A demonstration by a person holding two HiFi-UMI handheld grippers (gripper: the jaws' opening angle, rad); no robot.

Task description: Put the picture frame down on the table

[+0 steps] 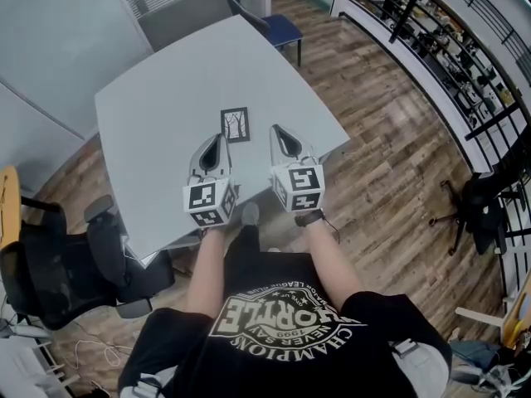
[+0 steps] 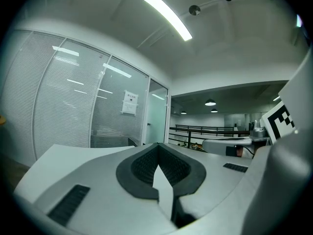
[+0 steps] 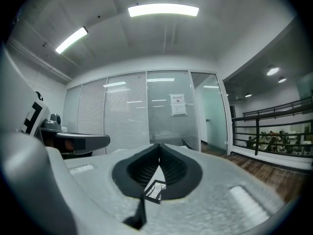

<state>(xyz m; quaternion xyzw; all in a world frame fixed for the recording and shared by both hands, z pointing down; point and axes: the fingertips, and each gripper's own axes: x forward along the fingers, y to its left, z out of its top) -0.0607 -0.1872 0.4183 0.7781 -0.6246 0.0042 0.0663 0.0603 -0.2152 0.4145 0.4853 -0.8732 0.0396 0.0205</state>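
A small black picture frame [image 1: 235, 124] with a drawing of bare trees lies flat on the grey table [image 1: 166, 98], near its front edge. My left gripper [image 1: 218, 138] hangs just in front of the frame, a little to its left, shut with nothing in it. My right gripper [image 1: 276, 128] hovers just right of the frame, also shut and holding nothing. In the right gripper view the picture frame [image 3: 155, 190] shows through the gap below the joined fingertips, on the table beyond them. The left gripper view shows only bare tabletop [image 2: 73, 153] past its jaws.
A blue chair [image 1: 280, 28] stands at the table's far side. A black office chair [image 1: 58, 264] sits at the near left. Glass partition walls [image 1: 58, 23] run along the left. To the right are wooden floor [image 1: 390, 139], a black railing [image 1: 465, 48] and a black chair base [image 1: 481, 210].
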